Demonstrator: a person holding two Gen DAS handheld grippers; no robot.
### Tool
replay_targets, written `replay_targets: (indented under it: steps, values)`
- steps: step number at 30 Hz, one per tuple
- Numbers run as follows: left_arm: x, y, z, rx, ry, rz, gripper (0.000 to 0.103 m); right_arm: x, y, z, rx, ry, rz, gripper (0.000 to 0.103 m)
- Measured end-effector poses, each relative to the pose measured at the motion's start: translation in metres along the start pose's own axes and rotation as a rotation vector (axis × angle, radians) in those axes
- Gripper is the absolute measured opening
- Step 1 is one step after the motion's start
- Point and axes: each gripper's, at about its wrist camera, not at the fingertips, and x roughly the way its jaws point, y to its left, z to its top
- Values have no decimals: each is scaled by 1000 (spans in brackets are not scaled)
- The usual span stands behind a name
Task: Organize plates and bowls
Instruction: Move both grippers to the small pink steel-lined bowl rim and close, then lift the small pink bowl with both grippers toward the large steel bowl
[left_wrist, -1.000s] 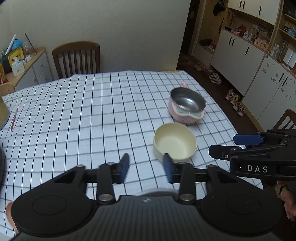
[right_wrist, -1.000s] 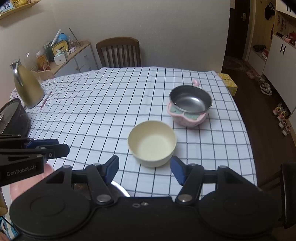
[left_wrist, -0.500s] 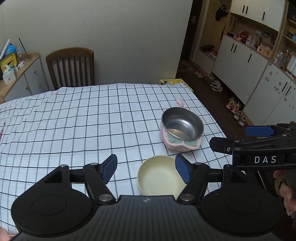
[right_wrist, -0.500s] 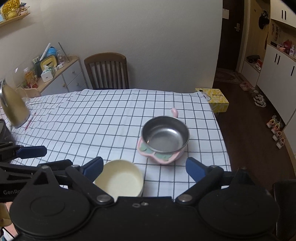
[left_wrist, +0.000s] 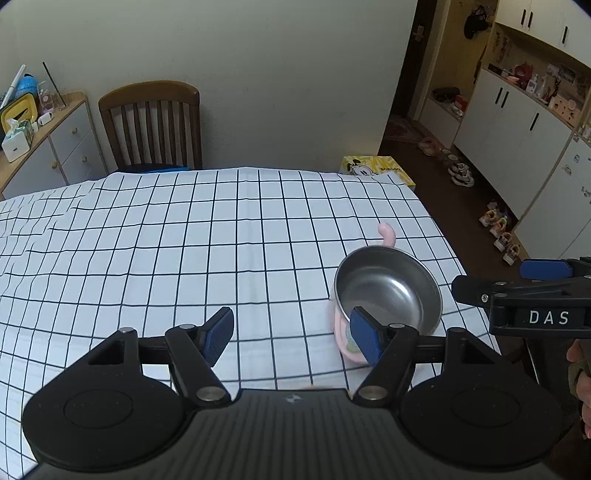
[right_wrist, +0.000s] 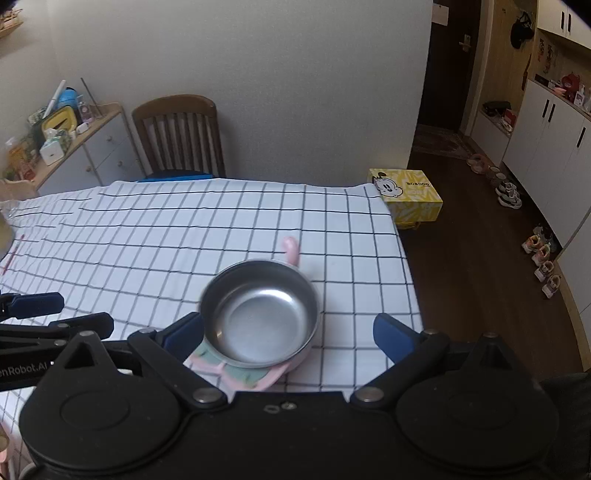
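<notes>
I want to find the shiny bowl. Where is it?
The steel bowl sits in its pink holder on the checked tablecloth, near the table's right edge, just ahead of the right gripper.

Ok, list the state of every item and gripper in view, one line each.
steel bowl: upright, empty, seated in the pink holder.
pink holder: resting flat on the checked tablecloth.
left gripper: open, nothing between its fingers, one fingertip in front of the bowl's rim.
right gripper: jaws have just been opening, now wide, bowl between them, not gripped.
wooden chair: pushed in at the far edge.
</notes>
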Motion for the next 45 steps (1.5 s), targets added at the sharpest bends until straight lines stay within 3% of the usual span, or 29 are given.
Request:
replay_targets:
  steps: [13,27,35,39,41,45]
  values:
    - [73,-20,20,11,71,27,69,60,-33,14,12,81,-20,92]
    - [128,-33,19,17,154,24,68,108,-34,6,-3,176,14,67]
    - [141,-42,15,44,196,-11,37,119,-27,4,-2,195,35,45]
    - [144,-46,14,48,204,-28,29,121,-25,5,3,197,44,39]
    - [145,-49,14,50,208,-40,20,121,-26,4,11,204,38,36]
    - [147,-52,13,62,206,-35,18,120,-27,2,20,210,44,28]
